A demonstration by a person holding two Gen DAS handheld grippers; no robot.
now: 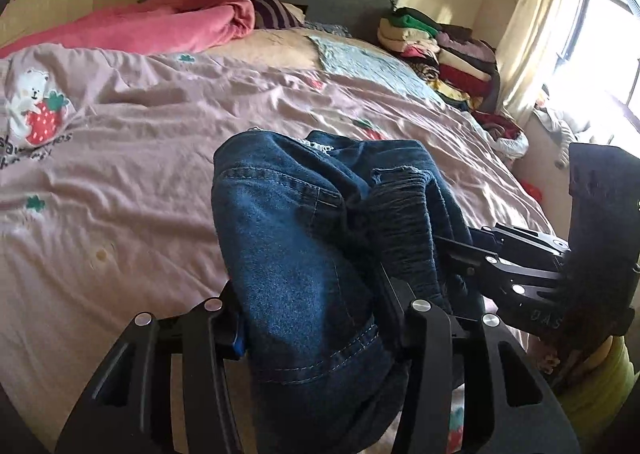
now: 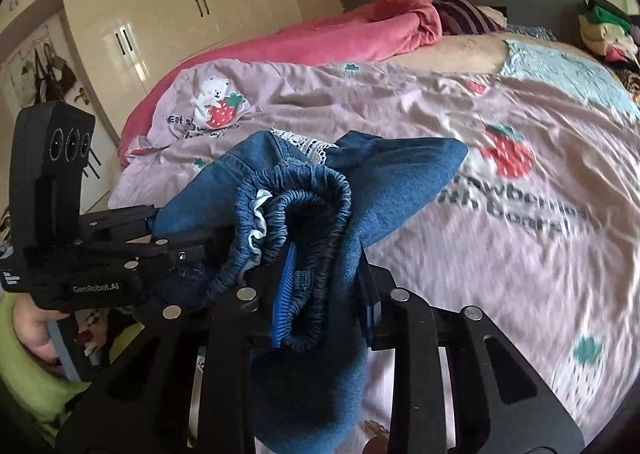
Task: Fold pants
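So the count: one pair of blue jeans (image 1: pixel 296 254), bunched up, and two grippers, the left gripper (image 1: pixel 316 318) and the right gripper (image 2: pixel 324 294). One bed (image 1: pixel 160 141) with one strawberry-print duvet cover (image 2: pixel 460 125) on it, plus one pink blanket (image 1: pixel 168 25) and one striped pillow (image 1: pixel 272 9) up by the headboard. One pile of folded clothes (image 1: pixel 440 53) at the far side. I can make out three big strawberries (image 2: pixel 510 155) across the cover and one white bear (image 2: pixel 214 93).
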